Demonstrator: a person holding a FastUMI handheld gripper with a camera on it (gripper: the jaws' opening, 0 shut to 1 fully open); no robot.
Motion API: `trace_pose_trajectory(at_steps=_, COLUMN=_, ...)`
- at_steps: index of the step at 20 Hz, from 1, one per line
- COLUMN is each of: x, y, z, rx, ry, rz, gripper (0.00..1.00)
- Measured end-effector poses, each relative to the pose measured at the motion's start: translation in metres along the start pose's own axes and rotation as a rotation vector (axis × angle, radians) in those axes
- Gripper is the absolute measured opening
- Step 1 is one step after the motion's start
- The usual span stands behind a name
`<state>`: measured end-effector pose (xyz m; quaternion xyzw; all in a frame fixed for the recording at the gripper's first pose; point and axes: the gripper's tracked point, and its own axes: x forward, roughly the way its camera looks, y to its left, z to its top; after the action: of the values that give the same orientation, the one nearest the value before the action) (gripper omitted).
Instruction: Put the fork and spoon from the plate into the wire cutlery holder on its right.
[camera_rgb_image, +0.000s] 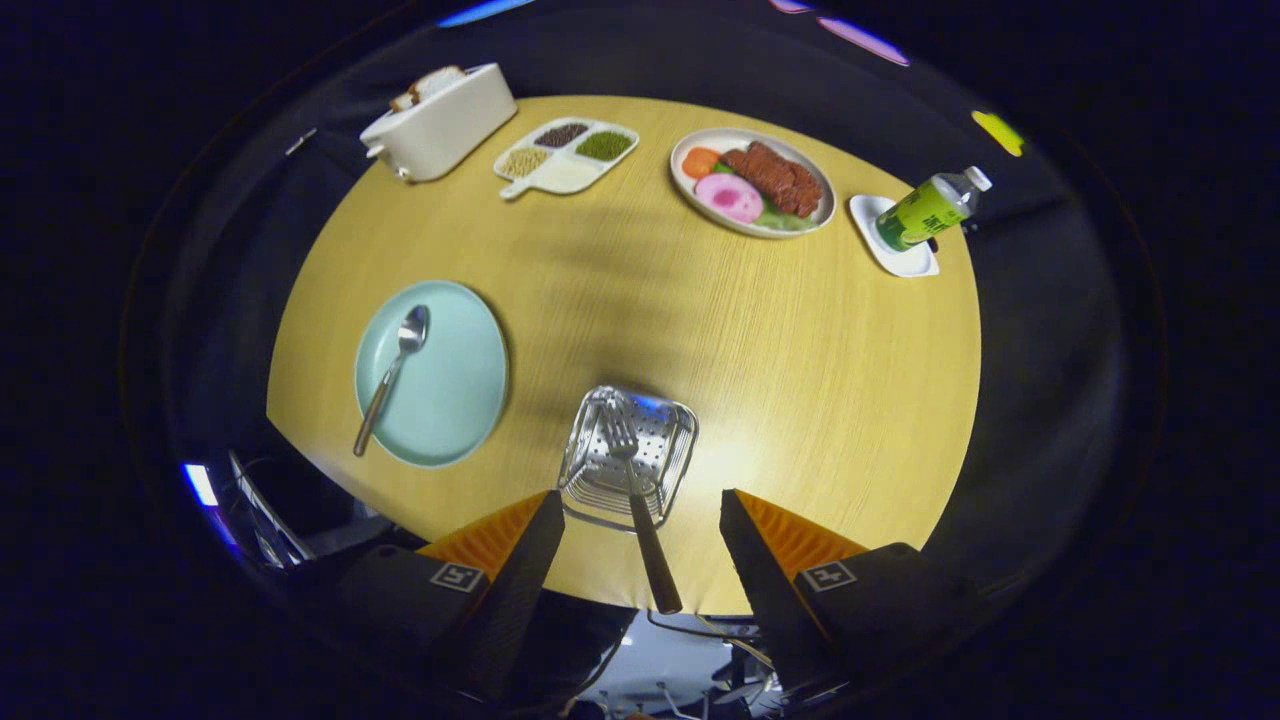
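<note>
Already the fork (637, 490) stands in the wire cutlery holder (628, 458), tines toward the holder's perforated bottom and handle leaning out over the near rim toward 6 o'clock, ending in the gap between the fingers. Holder sits on the round wooden table (780, 370) just ahead of the fingers, near the table's 6 o'clock edge. Gripper (640, 530) has its jaws spread wide, one finger on each side of the fork handle, neither touching it; nothing is held.

Spoon (390, 375) lies on the pale green plate (432, 372), bowl toward 12, handle running to about 7 and poking past the plate rim. Plate sits at roughly 10 o'clock from the holder, well apart from it, so the holder is on the plate's right.

Further out, along the far side of the table: a white toaster (440, 125) with bread in the slot at about 11 o'clock, just beside it a white divided tray (566, 156) with brown, green and pale grains in separate compartments. At 12 to 1 o'clock a plate of food (752, 182) with reddish-brown meat, a pink slice, something orange and green leaves. At about 2 o'clock a green-labelled bottle (930, 208) with a white cap, tilted in this view, resting on a small white square dish (893, 236) near the table edge.

Dark cloth surrounds the table. Below the near table edge, between the fingers, some cables and metal parts, too blurred to identify.
</note>
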<state>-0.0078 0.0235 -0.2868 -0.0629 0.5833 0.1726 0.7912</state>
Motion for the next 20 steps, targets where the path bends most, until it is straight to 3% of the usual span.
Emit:
trace_pose_trajectory(at_steps=3, x=-0.01, y=0.032, z=0.02, rx=0.071, ry=-0.183, rz=0.021, gripper=1.0)
trace_pose_trajectory(at_steps=8, x=-0.02, y=0.107, z=0.044, rx=0.121, ry=-0.377, rz=0.109, gripper=1.0)
trace_pose_trajectory(at_steps=13, x=0.012, y=0.197, z=0.031, rx=0.096, ry=-0.313, rz=0.238, gripper=0.99)
trace_pose_trajectory(at_steps=20, x=0.083, y=0.263, z=0.003, rx=0.096, ry=-0.152, rz=0.261, gripper=0.96)
